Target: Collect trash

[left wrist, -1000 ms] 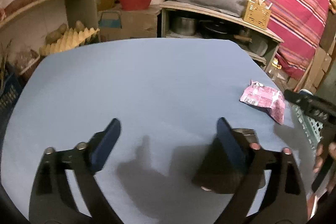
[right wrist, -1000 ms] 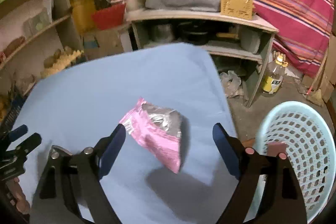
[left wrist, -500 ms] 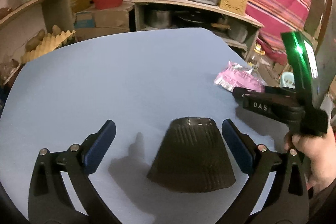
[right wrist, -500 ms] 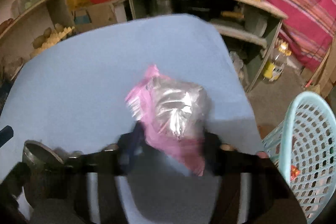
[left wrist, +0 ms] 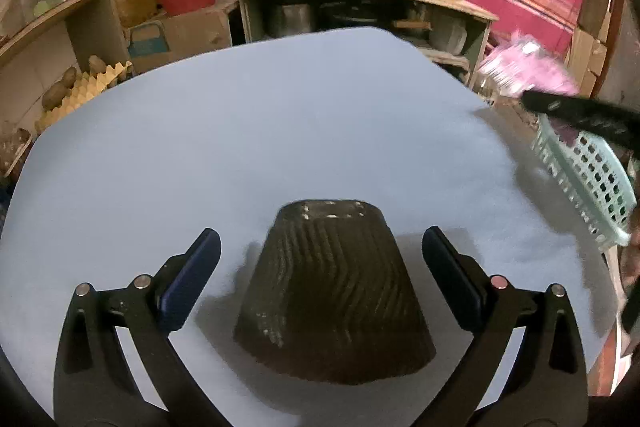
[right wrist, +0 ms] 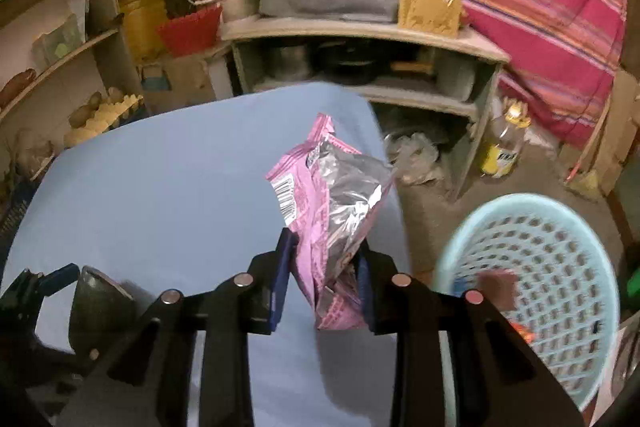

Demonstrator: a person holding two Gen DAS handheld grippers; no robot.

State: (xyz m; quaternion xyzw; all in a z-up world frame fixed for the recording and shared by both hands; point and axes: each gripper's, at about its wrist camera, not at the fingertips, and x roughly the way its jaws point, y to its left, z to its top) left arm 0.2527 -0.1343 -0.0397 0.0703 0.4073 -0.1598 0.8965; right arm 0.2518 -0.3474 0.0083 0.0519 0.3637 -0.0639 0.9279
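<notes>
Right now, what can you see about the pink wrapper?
The pink wrapper is a crumpled, torn-open snack packet, pink outside with a barcode and shiny silver foil inside. It stands up off the blue table, its lower end between the blue pads of the right gripper, whose jaws are closing on it. The pale green basket sits to its right.

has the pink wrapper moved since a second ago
Yes. The pink wrapper, then flat on the blue table, is now lifted off it in the right gripper.
</notes>
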